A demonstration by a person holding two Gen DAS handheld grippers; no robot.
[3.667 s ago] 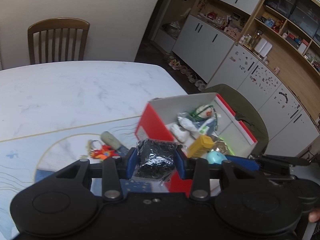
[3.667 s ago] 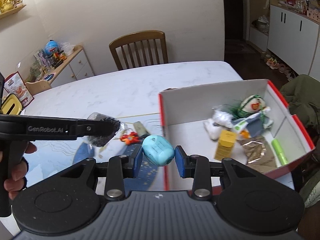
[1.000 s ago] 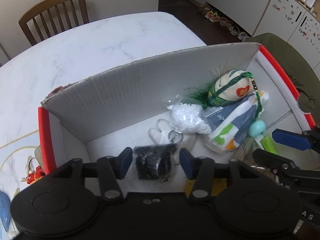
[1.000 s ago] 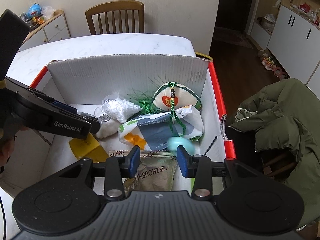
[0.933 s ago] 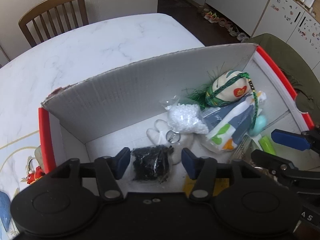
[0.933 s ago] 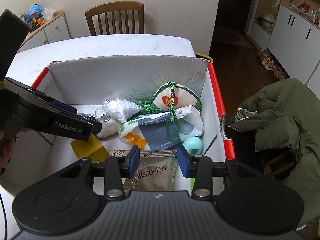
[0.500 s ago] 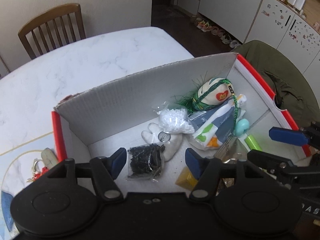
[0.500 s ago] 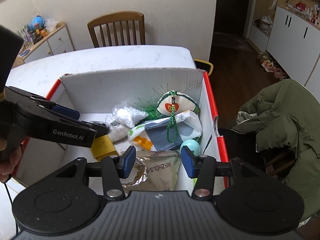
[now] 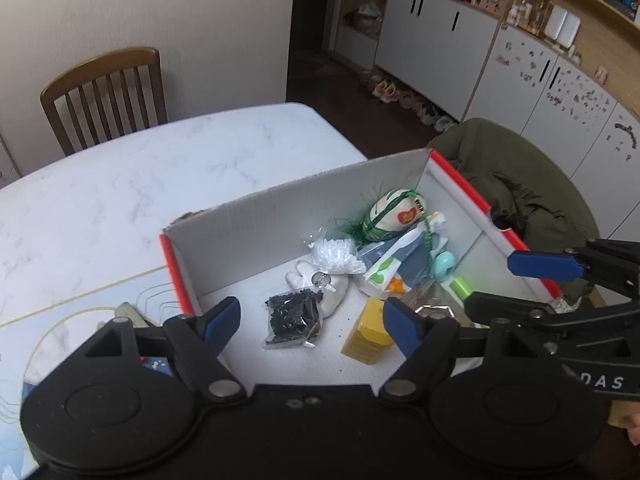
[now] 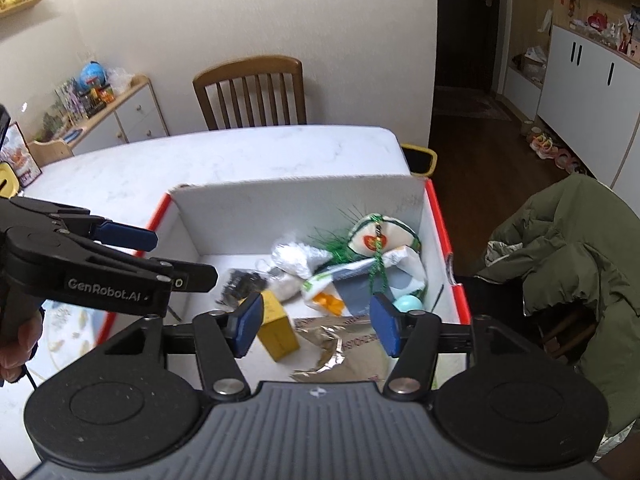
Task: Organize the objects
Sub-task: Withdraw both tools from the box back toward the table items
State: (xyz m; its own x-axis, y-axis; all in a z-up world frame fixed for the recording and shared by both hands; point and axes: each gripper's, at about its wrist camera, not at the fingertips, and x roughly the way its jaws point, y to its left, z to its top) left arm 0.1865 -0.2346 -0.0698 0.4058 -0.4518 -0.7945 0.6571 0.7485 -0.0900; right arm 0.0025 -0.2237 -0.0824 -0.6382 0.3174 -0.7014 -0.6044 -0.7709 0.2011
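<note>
Here, one corrugated cardboard box (image 9: pixel 280 224), white inside with glossy red outer edges, sat on a white marbled table (image 9: pixel 120 184). Both claws hung above it with their blue pads spread wide and nothing between them: the left gripper (image 9: pixel 312 322) over the box's near left part, the right gripper (image 10: pixel 314 322) over its near right.

On the box floor lay one clear crinkled bag of small black pieces (image 9: pixel 294 318), flat and roughly square, touching a soft white plush toy (image 9: pixel 332 286) with a metal ring. Just behind that was one knotted clear bag of white beads (image 9: pixel 336 256), lumpy and granular. One yellow carton (image 9: pixel 366 336), a small rectangular block, lay tilted near the front. One smooth, rounded teal egg-shaped object (image 10: pixel 408 303) rested against the right wall, beside a glossy printed pouch (image 10: pixel 360 274) in white, grey, green and orange. One cream, cushion-like woven sachet (image 10: pixel 380 236) with a red heart and a green braided cord leaned at the back, with green fringe spread beside it. One creased, metallic foil packet (image 10: pixel 344 350) lay at the front, and one bright green stick (image 9: pixel 460 286) near the right wall.

Outside the box stood one wooden slat-back chair (image 10: pixel 250 94), and one olive padded jacket (image 10: pixel 572 264) was draped to the right.
</note>
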